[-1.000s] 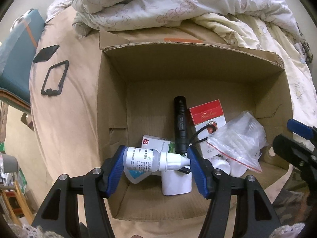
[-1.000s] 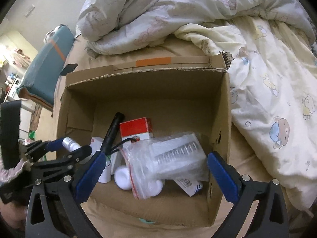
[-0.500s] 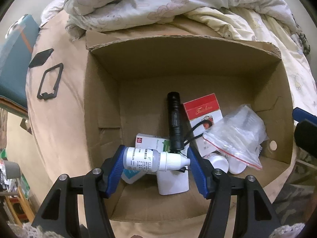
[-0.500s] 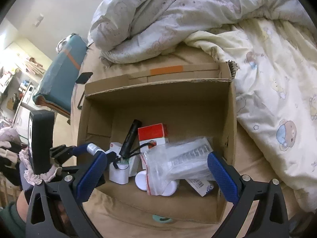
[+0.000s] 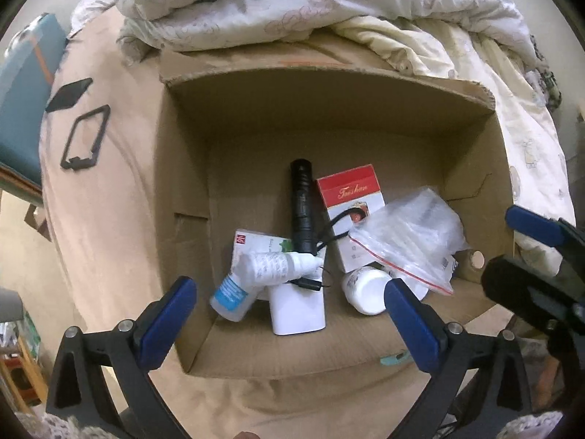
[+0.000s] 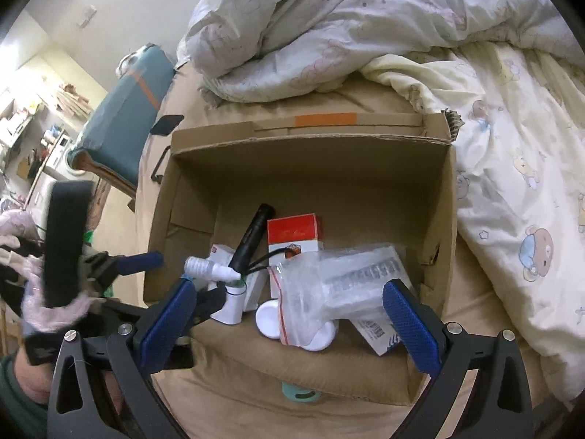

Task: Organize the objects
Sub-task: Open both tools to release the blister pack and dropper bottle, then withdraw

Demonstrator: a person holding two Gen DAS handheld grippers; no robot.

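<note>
Bed: tan sheet (image 5: 109, 219) with a crumpled pale quilt (image 5: 292, 0) behind; an open brown cardboard box (image 5: 190, 168) sits on it.
Left tool (image 5: 290, 311): jaws have just been opening, now spread wide, nothing gripped.
Small white dropper bottle (image 5: 278, 265): free inside the box, lying across a white rectangular block (image 5: 298, 311), beside a black flashlight (image 5: 301, 208).
Clear zip bag (image 5: 406, 237): right of a red-and-white carton (image 5: 351, 194).
Right tool (image 6: 289, 311): jaws wide apart above the box, empty.

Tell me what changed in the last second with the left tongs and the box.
The left tongs have just been opening and let go of the small dropper bottle, which dropped into the cardboard box onto the items there. The flashlight, red-topped carton and right tongs stayed put.
</note>
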